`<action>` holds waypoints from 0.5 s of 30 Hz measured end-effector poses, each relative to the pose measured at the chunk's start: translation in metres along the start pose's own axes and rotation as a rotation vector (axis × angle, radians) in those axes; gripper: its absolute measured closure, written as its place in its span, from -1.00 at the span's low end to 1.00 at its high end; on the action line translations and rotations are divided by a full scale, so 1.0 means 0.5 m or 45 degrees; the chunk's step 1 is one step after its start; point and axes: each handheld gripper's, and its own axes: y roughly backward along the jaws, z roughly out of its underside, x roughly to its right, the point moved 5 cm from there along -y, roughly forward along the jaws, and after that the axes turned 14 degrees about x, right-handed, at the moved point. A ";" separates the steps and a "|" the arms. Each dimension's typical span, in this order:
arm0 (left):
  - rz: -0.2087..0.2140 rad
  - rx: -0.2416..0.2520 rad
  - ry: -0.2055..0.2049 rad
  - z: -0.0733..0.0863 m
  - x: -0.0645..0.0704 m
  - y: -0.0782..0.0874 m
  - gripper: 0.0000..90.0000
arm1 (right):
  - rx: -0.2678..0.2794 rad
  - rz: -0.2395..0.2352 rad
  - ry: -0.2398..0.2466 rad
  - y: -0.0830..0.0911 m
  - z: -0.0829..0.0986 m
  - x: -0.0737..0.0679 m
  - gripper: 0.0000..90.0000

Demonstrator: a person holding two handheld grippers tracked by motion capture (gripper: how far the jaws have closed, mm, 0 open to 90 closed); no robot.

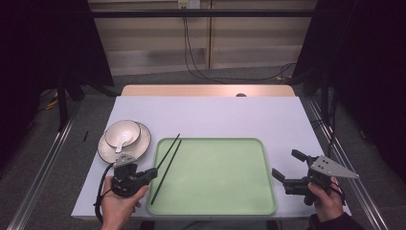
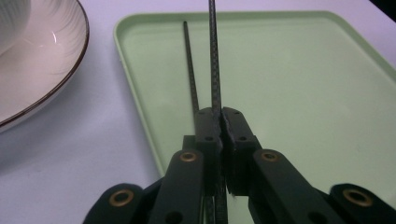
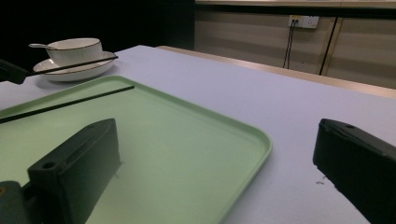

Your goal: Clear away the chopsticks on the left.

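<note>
A pale lilac counter (image 1: 210,115) is carrying a light green rectangular plastic tray (image 1: 220,177), with a white dark-rimmed ceramic plate (image 1: 107,152) sitting just left of it. A white ceramic bowl (image 1: 122,132) is resting on the plate, holding a white spoon (image 1: 119,144). The left hand-held gripper (image 1: 152,172) is pinching one thin black chopstick (image 2: 214,60) at the tray's left edge; the left gripper view is showing its jaws pressed together. A second black chopstick (image 2: 190,65) is lying in the tray beside it. The right hand-held gripper (image 1: 286,168) is hovering spread wide beside the tray's right edge.
</note>
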 end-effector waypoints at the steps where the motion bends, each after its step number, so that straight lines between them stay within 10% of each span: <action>1: 0.003 -0.015 0.008 0.002 0.005 -0.008 0.91 | 0.000 -0.003 -0.001 0.000 0.000 0.000 -1.00; 15: -0.050 -0.131 -0.003 0.032 0.046 -0.072 0.91 | 0.001 -0.010 -0.001 0.001 0.000 0.000 -0.99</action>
